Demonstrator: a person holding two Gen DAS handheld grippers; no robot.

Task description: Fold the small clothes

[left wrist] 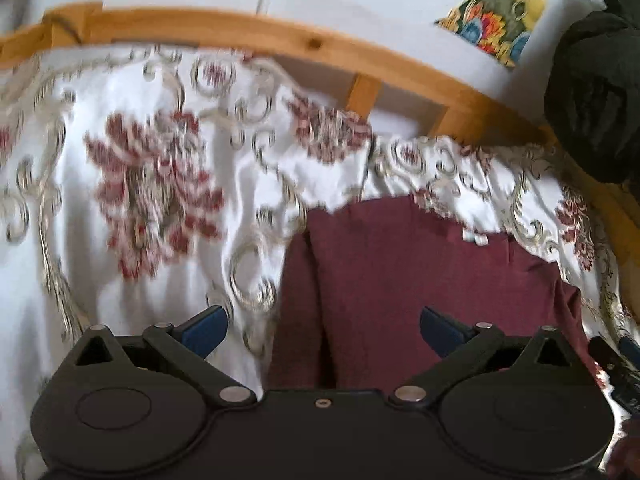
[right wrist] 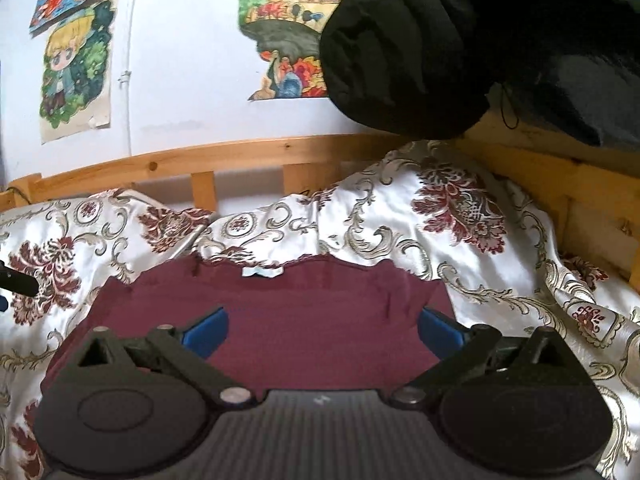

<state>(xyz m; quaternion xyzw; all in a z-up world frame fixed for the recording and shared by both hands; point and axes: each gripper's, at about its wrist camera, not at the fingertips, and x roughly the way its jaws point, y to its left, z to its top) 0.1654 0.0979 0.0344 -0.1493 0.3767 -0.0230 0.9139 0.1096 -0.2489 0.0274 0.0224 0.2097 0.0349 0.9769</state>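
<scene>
A dark red garment (left wrist: 420,280) lies flat on the flowered bed cover, with a small white label (left wrist: 476,238) at its far edge. It also shows in the right wrist view (right wrist: 312,320), label (right wrist: 262,272) at the far edge. My left gripper (left wrist: 324,328) is open and empty, above the garment's left edge, which has a narrow fold. My right gripper (right wrist: 322,332) is open and empty above the garment's near right part. The right gripper's edge shows in the left wrist view (left wrist: 616,364).
A white satin bed cover (right wrist: 400,216) with red flowers covers the bed. A wooden bed rail (left wrist: 280,40) runs behind it, also in the right wrist view (right wrist: 240,156). A black padded jacket (right wrist: 440,40) hangs at the right. Drawings (right wrist: 76,72) are on the wall.
</scene>
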